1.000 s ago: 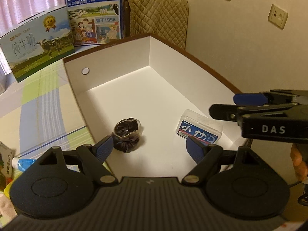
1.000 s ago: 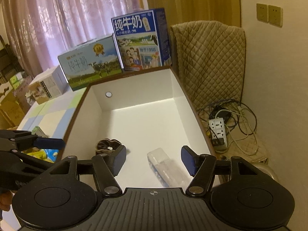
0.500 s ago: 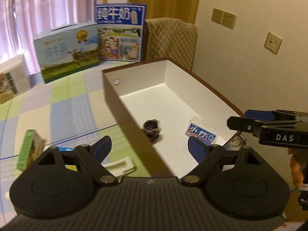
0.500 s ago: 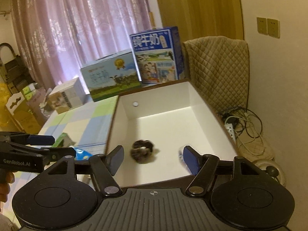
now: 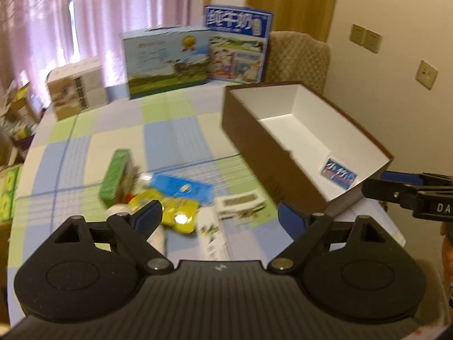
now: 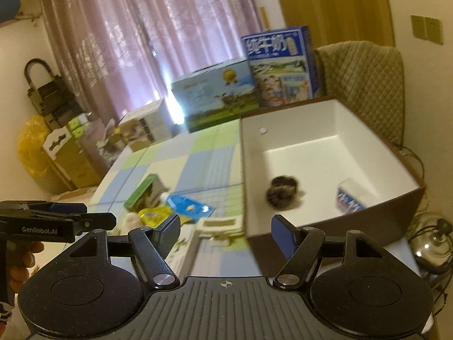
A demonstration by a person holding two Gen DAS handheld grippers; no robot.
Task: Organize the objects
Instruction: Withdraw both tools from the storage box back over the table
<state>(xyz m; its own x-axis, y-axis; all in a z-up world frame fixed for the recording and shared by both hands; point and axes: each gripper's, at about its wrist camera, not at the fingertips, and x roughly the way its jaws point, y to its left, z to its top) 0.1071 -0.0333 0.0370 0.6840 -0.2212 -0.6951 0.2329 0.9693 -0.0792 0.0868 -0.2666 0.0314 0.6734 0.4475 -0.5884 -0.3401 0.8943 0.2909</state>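
While both sets of jaws had just been widening with nothing between them, the left gripper (image 5: 219, 216) hung over packets (image 5: 181, 191) cluttered at 12 o'clock on the checked tablecloth (image 5: 119, 136); the right gripper (image 6: 225, 226) faced the brown box (image 6: 325, 141), a dark scrunchie (image 6: 281, 191) and labelled case (image 6: 349, 199) inside.

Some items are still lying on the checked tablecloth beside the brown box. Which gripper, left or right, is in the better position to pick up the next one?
Probably the left gripper. Its open, empty jaws point at the pile: the yellow packet and blue packet lie just ahead. The right gripper, also open and empty, faces the brown box's front corner.
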